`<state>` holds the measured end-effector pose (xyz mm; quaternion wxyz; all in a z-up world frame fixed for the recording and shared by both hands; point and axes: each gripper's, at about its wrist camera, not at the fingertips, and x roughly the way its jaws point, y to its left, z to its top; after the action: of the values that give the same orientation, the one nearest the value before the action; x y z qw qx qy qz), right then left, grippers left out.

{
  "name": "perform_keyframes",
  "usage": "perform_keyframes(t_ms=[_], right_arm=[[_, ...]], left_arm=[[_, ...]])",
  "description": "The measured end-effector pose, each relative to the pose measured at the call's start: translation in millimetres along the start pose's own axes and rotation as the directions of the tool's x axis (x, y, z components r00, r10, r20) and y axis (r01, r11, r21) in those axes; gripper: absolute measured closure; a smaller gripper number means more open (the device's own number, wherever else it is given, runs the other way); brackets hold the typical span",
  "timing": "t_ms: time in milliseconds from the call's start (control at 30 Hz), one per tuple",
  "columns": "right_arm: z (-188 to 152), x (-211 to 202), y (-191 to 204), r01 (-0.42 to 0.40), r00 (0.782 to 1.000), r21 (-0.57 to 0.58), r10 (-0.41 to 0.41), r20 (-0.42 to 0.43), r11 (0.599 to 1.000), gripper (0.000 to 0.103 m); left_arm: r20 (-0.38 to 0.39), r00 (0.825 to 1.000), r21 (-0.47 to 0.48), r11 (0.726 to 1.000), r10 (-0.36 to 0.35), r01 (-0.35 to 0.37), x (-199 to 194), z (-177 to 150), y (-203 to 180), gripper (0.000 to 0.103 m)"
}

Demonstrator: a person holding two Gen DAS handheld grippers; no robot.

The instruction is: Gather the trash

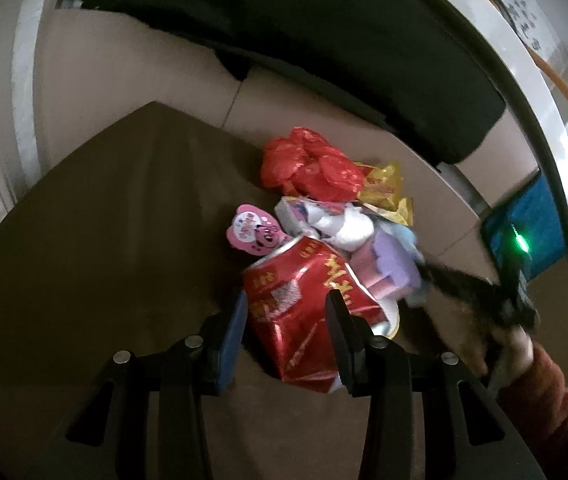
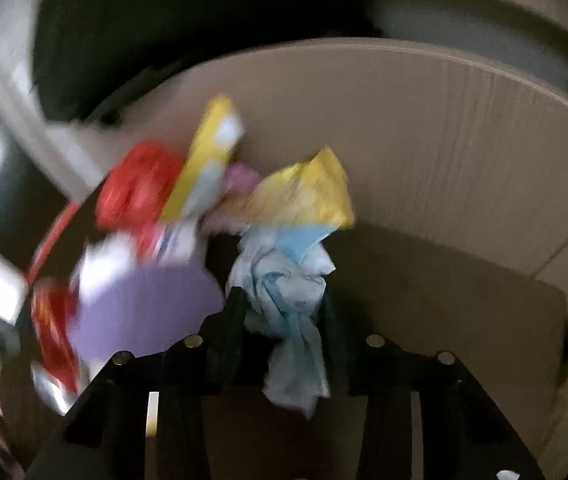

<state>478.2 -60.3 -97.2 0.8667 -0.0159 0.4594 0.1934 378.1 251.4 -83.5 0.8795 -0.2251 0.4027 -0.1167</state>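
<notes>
Two grippers tilt down — left gripper (image 1: 286, 312) clamped on the red can (image 1: 304, 300), right gripper (image 2: 281, 308) pinching pale blue paper (image 2: 284, 280).

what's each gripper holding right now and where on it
Left gripper clamps the crushed red can across its sides, at the lower part. Right gripper pinches the crumpled light blue tissue around its bunched middle.

Lighting: dim. Brown table (image 1: 83, 240) occupies the lower field. Tan cardboard panel (image 1: 131, 92) stands at 12 o'clock; dark cushion (image 1: 324, 40) lies above it.
</notes>
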Motion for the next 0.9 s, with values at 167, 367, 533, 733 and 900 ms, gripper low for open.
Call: perform_keyframes(t_ms=[167, 367, 533, 733, 900], right_arm=[[-48.8, -44.2, 12.0, -0.089, 0.994, -0.013, 0.088, -0.059, 0.996, 0.080], [-93.9, -80.3, 4.6, -0.026, 1.000, 0.009, 0.026, -0.013, 1.000, 0.074], [-105.6, -108.8, 7.6, -0.066, 0.987, 0.022, 0.062, 0.150, 0.998, 0.052], [-86.8, -100.5, 28.3, -0.102, 0.986, 0.043, 0.095, 0.137, 0.994, 0.060], [-100.7, -92.0, 38.0, -0.111, 0.988, 0.033, 0.107, 0.107, 0.993, 0.065]], left_arm=[[-0.019, 0.999, -0.056, 0.997, -0.047, 0.045, 7.7, -1.4, 8.8, 0.061], [-0.086, 0.990, -0.130, 0.986, -0.113, 0.102, 32.9, -12.7, 15.5, 0.060], [-0.100, 0.989, -0.173, 0.981, -0.111, 0.092, 45.8, -18.5, 13.3, 0.059], [-0.090, 0.982, -0.161, 0.976, -0.166, 0.150, 40.1, -12.0, -18.5, 0.058], [-0.083, 0.977, -0.057, 0.979, -0.198, 0.194, 30.7, -6.9, -59.3, 0.058]])
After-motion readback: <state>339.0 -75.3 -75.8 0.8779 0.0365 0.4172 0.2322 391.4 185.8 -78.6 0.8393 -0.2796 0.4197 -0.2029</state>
